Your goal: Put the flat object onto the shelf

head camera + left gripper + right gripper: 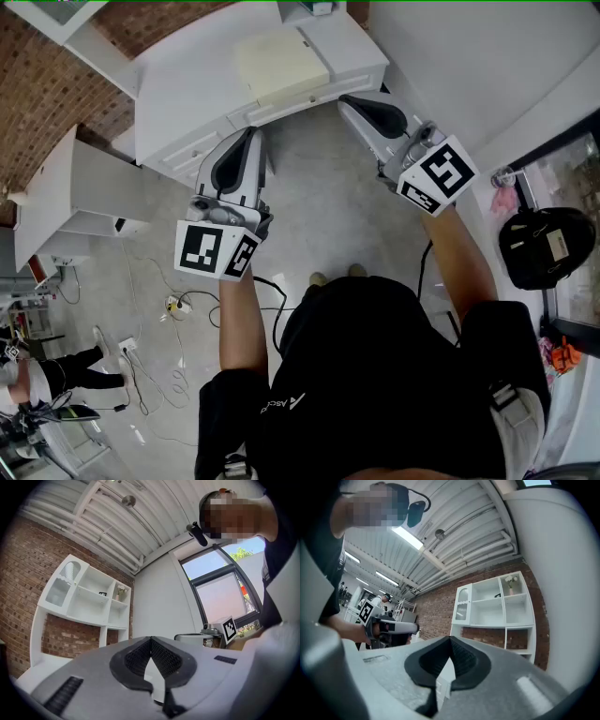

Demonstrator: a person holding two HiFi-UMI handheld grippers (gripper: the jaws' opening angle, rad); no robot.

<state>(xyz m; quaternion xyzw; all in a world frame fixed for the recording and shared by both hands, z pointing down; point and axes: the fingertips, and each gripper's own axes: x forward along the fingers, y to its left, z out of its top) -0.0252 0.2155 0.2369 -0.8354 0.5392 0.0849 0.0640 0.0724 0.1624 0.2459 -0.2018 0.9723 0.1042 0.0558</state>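
Black shirt [375, 366] bears partly legible white lettering; left tongs [251, 133] and right tongs [345, 99] both closed, empty.

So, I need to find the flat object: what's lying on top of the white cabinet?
A pale yellow flat panel lies on top of the white cabinet. The surface beneath the panel is covered, and the shut drawers hide their contents.

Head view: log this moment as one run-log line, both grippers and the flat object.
left gripper: shut, empty | right gripper: shut, empty | flat object: lying on cabinet top, untouched | shelf: ahead, object not on it
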